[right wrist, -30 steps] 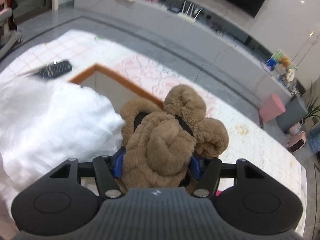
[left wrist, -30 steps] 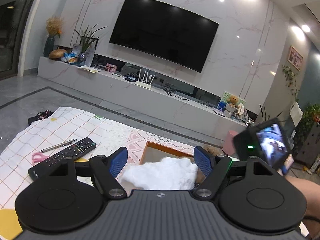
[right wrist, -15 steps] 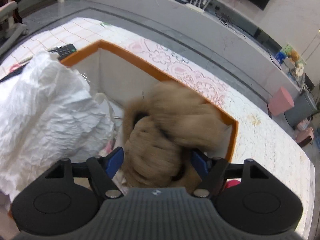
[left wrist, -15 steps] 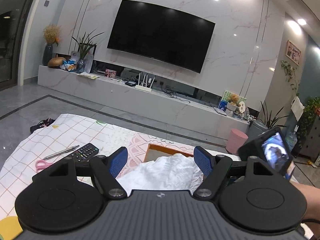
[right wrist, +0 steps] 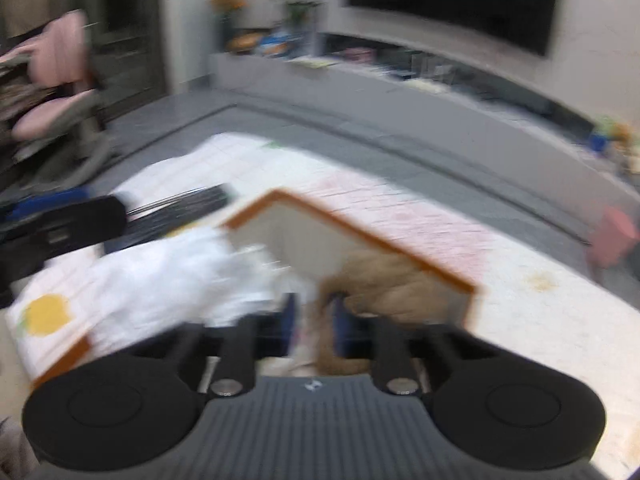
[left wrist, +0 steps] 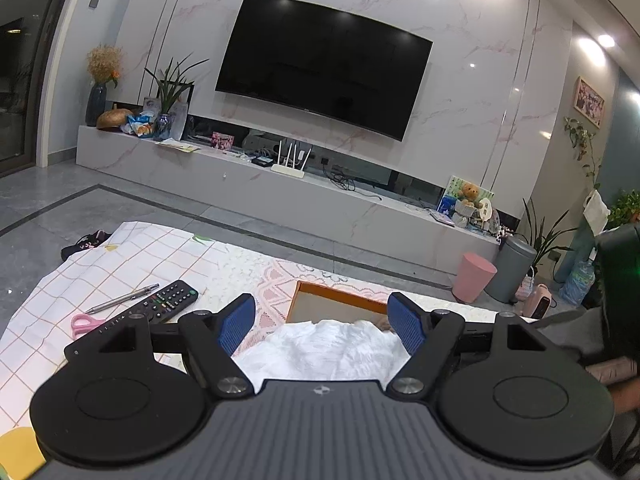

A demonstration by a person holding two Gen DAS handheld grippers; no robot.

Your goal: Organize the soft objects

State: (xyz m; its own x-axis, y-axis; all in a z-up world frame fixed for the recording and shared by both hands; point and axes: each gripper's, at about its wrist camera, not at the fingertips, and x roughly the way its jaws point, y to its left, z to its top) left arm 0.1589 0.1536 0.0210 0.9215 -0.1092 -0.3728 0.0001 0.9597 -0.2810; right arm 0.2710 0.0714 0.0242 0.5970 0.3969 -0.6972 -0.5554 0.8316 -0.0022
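We judge the brown plush toy (right wrist: 392,284) light, squashy and not fragile; it lies inside the orange-rimmed box (right wrist: 360,224), against its right-hand wall, and is best pinched across a thick fold of its body. Beside it, the crumpled white cloth (left wrist: 320,350), equally soft and limp, spills over the box's near edge; any gathered bunch gives a hold. Count: one plush, one white cloth, one box. The right gripper (right wrist: 314,320) sits just over the plush, jaws drawn nearly together, having just closed with nothing between them as far as the blur shows. The left gripper (left wrist: 322,320) stands wide above the cloth, holding nothing. Farther out on the tablecloth: one remote (left wrist: 160,304), one pen (left wrist: 122,298), one pair of pink scissors (left wrist: 84,322).
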